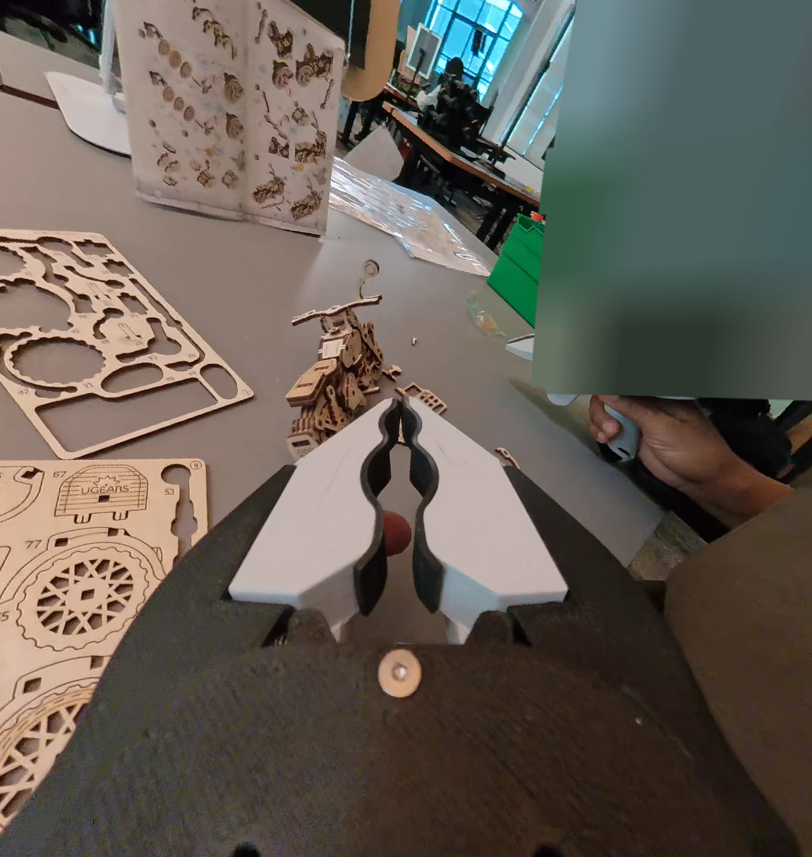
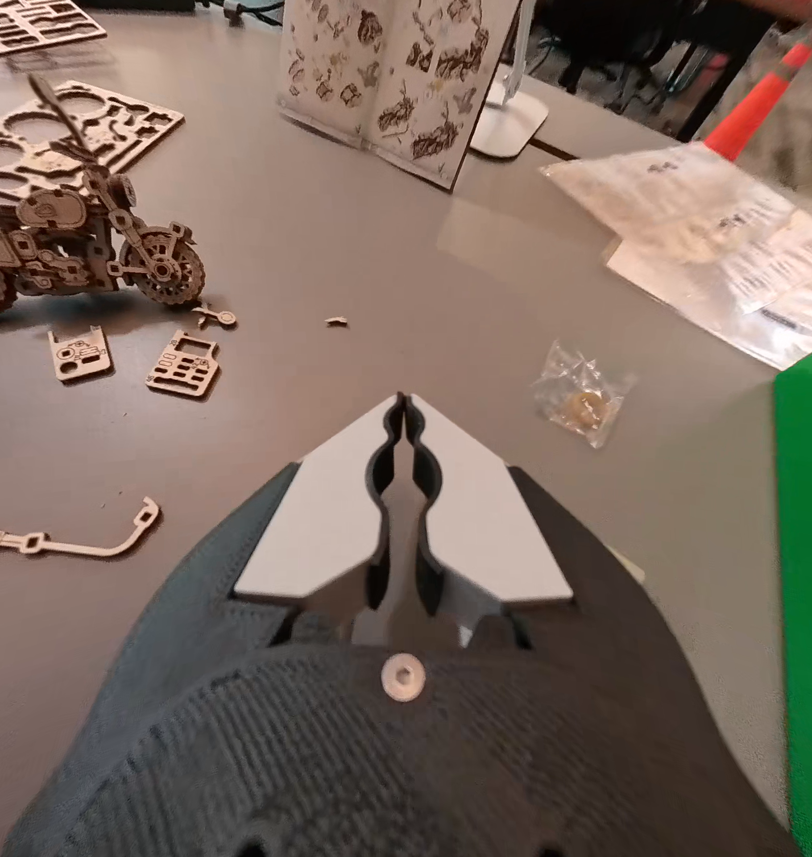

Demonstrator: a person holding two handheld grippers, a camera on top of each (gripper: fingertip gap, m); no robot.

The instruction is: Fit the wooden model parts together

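Observation:
A partly built wooden motorcycle model (image 1: 334, 371) stands on the grey table (image 1: 256, 278), just ahead and left of my left gripper (image 1: 402, 402). The left gripper is shut, its tips meeting with nothing between them. A small gridded wooden piece (image 1: 429, 396) lies right beside its tips. In the right wrist view the motorcycle (image 2: 84, 241) stands at the far left, with two flat wooden pieces (image 2: 184, 364) (image 2: 82, 352) and a small lever piece (image 2: 216, 317) in front of it. My right gripper (image 2: 402, 399) is shut over bare table, with nothing between its tips.
Punched-out wooden sheets (image 1: 93, 334) (image 1: 70, 556) lie at the left. An open instruction booklet (image 2: 385, 79) stands at the back. A long hooked wooden piece (image 2: 70, 540), a small plastic bag (image 2: 578, 394), a green box (image 2: 803, 556) and bagged papers (image 2: 696, 232) are around. There is about 20 cm between the tips of the two grippers. To the motorcycle (image 2: 84, 241): left tips about 9 cm, right tips about 15 cm. About 12 cm separates my right fingertips from the small lever piece (image 2: 216, 317). The left camera catches it too, in the left wrist view (image 1: 393, 373).

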